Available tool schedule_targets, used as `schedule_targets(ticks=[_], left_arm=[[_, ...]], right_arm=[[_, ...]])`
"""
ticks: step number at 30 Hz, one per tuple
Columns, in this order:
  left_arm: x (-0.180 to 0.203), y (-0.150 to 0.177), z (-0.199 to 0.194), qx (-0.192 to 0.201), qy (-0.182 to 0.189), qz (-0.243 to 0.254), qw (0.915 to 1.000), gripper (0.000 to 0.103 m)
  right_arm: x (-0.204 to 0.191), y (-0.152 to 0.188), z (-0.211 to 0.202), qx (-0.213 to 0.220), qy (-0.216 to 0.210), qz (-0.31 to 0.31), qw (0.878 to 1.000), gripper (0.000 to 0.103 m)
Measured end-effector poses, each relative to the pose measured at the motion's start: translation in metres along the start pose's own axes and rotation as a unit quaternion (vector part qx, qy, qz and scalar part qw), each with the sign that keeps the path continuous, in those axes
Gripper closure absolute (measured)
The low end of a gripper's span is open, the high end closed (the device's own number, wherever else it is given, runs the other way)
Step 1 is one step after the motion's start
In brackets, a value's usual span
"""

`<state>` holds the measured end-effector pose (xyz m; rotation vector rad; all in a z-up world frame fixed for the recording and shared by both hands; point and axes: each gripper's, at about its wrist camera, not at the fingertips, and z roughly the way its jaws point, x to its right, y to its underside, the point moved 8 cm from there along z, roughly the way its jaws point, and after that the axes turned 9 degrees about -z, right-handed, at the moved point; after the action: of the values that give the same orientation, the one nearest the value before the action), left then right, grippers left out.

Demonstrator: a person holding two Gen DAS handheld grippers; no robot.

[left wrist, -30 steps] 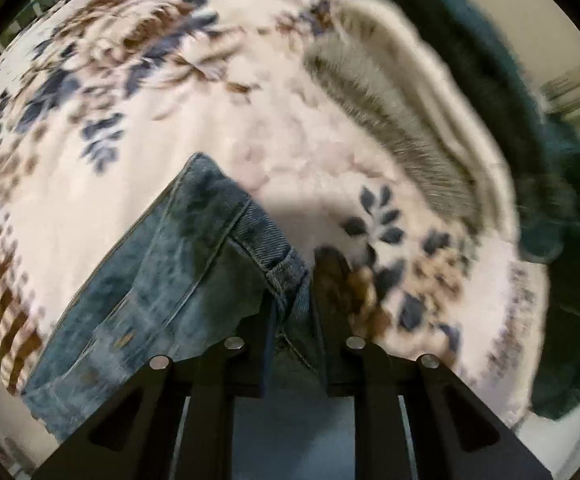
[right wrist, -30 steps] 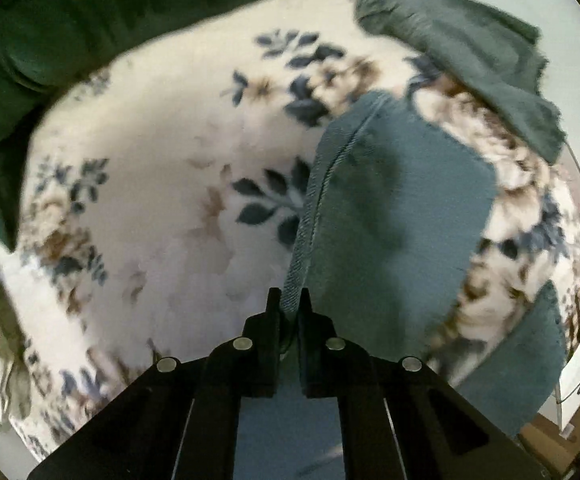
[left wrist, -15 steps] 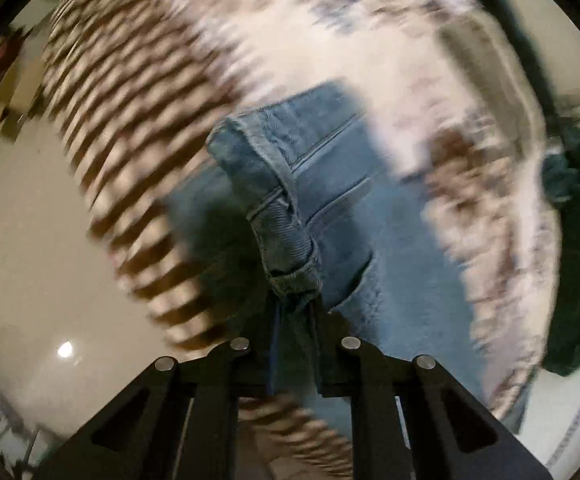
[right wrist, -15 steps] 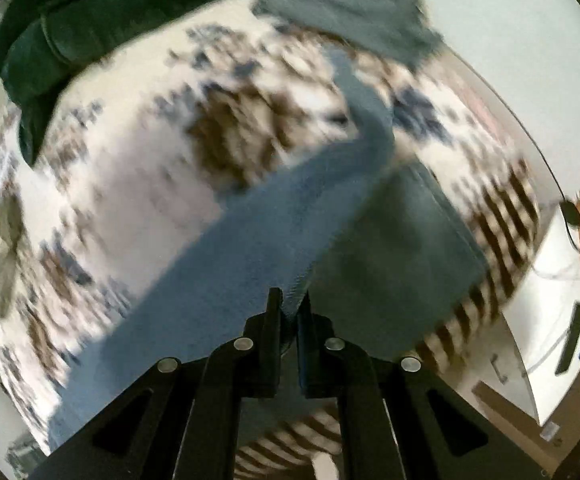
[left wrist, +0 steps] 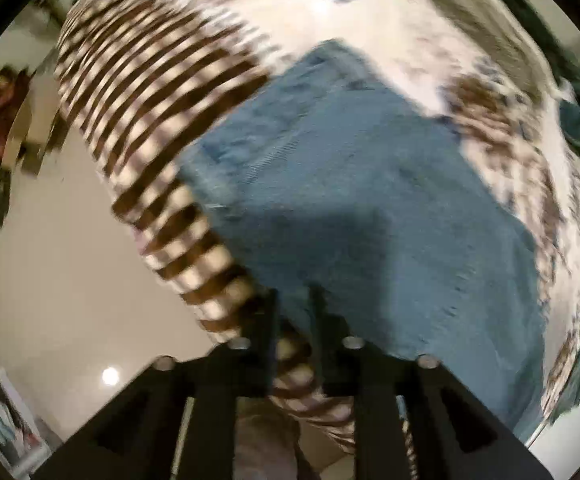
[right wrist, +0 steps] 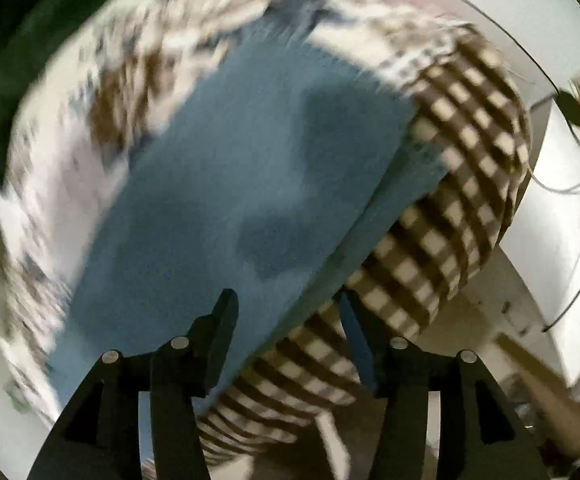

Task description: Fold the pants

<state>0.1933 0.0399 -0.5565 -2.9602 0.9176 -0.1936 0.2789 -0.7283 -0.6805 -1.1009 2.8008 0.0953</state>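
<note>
The blue denim pants (left wrist: 362, 200) lie folded over on a floral bedspread (left wrist: 370, 8) near its brown checked border (left wrist: 150, 92). In the left wrist view my left gripper (left wrist: 294, 300) has its fingers close together at the near edge of the denim; blur hides whether cloth is between them. In the right wrist view the pants (right wrist: 230, 184) lie as a long blue panel. My right gripper (right wrist: 286, 308) is wide open just above their near edge, holding nothing.
The checked border (right wrist: 450, 200) hangs over the bed's edge, with pale floor (left wrist: 50, 280) below. Dark green clothing (right wrist: 18, 40) lies at the far side of the bed. A white unit with cables (right wrist: 562, 200) stands to the right.
Both grippers carried the denim toward the checked edge of the bed and laid it down. The right gripper has opened and let go. Both views are still blurred by motion.
</note>
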Motion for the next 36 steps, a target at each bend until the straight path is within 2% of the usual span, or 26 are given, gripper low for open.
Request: schedule_targets(ticks=[1, 3, 4, 6, 8, 11, 13, 15, 16, 17, 19, 22, 25, 27, 28, 29, 30, 31, 32, 33, 34, 35, 36], left_arm=[[0.015, 0.004, -0.003, 0.007, 0.004, 0.016, 0.9998, 0.058], [0.051, 0.016, -0.003, 0.017, 0.012, 0.060, 0.9980, 0.038], [0.061, 0.019, 0.001, 0.019, 0.013, 0.077, 0.9967, 0.032], [0.099, 0.036, 0.013, 0.009, 0.014, 0.119, 0.9927, 0.032], [0.123, 0.050, 0.028, -0.011, 0.020, 0.144, 0.9893, 0.032], [0.153, 0.070, 0.050, -0.031, 0.014, 0.185, 0.9822, 0.032], [0.158, 0.088, 0.055, -0.033, 0.012, 0.212, 0.9766, 0.032], [0.171, 0.101, 0.062, -0.036, 0.005, 0.242, 0.9696, 0.032], [0.174, 0.106, 0.065, -0.039, 0.004, 0.250, 0.9674, 0.032], [0.178, 0.112, 0.067, -0.044, 0.000, 0.260, 0.9646, 0.032], [0.180, 0.118, 0.068, -0.049, -0.003, 0.270, 0.9617, 0.032], [0.180, 0.124, 0.065, -0.058, -0.003, 0.281, 0.9581, 0.032], [0.172, 0.129, 0.061, -0.061, -0.004, 0.292, 0.9544, 0.032], [0.168, 0.129, 0.062, -0.066, -0.008, 0.296, 0.9530, 0.032], [0.163, 0.132, 0.065, -0.071, -0.007, 0.296, 0.9525, 0.032], [0.160, 0.133, 0.068, -0.077, -0.009, 0.297, 0.9518, 0.032], [0.157, 0.134, 0.074, -0.085, -0.009, 0.298, 0.9509, 0.032], [0.156, 0.135, 0.080, -0.091, -0.008, 0.297, 0.9505, 0.032], [0.153, 0.136, 0.086, -0.095, -0.006, 0.295, 0.9507, 0.032], [0.152, 0.136, 0.092, -0.098, 0.001, 0.294, 0.9508, 0.027], [0.151, 0.138, 0.096, -0.103, 0.013, 0.293, 0.9504, 0.012], [0.154, 0.142, 0.100, -0.112, 0.032, 0.293, 0.9489, 0.004], [0.156, 0.146, 0.104, -0.119, 0.046, 0.295, 0.9468, 0.000]], right_arm=[[0.009, -0.006, -0.005, 0.009, -0.007, 0.015, 1.000, 0.047], [0.034, -0.020, -0.012, 0.030, -0.021, 0.057, 0.998, 0.047], [0.042, -0.026, -0.013, 0.035, -0.023, 0.073, 0.996, 0.047], [0.060, -0.034, -0.008, 0.035, -0.013, 0.114, 0.993, 0.047], [0.075, -0.043, -0.001, 0.043, -0.025, 0.145, 0.988, 0.047], [0.097, -0.061, 0.012, 0.065, -0.047, 0.190, 0.978, 0.047], [0.099, -0.070, 0.017, 0.078, -0.047, 0.191, 0.977, 0.048], [0.099, -0.080, 0.021, 0.092, -0.034, 0.179, 0.979, 0.075], [0.095, -0.082, 0.023, 0.090, -0.017, 0.169, 0.981, 0.098], [0.096, -0.083, 0.019, 0.095, 0.008, 0.155, 0.983, 0.099], [0.091, -0.083, 0.005, 0.113, 0.016, 0.136, 0.984, 0.100], [0.090, -0.073, -0.027, 0.135, 0.010, 0.121, 0.983, 0.100], [0.097, -0.060, -0.035, 0.122, 0.006, 0.122, 0.985, 0.100], [0.108, -0.054, -0.016, 0.070, 0.016, 0.109, 0.991, 0.093], [0.114, -0.051, -0.007, 0.049, 0.028, 0.118, 0.991, 0.084], [0.122, -0.046, -0.003, 0.042, 0.020, 0.133, 0.990, 0.072], [0.127, -0.042, -0.002, 0.047, -0.013, 0.155, 0.987, 0.062], [0.129, -0.039, -0.002, 0.056, -0.046, 0.172, 0.982, 0.045], [0.129, -0.037, -0.002, 0.069, -0.087, 0.188, 0.976, 0.034], [0.126, -0.034, 0.000, 0.078, -0.127, 0.202, 0.968, 0.031], [0.124, -0.033, 0.004, 0.077, -0.147, 0.205, 0.965, 0.028], [0.117, -0.031, 0.015, 0.065, -0.182, 0.209, 0.959, 0.028], [0.113, -0.029, 0.025, 0.057, -0.197, 0.214, 0.955, 0.028]])
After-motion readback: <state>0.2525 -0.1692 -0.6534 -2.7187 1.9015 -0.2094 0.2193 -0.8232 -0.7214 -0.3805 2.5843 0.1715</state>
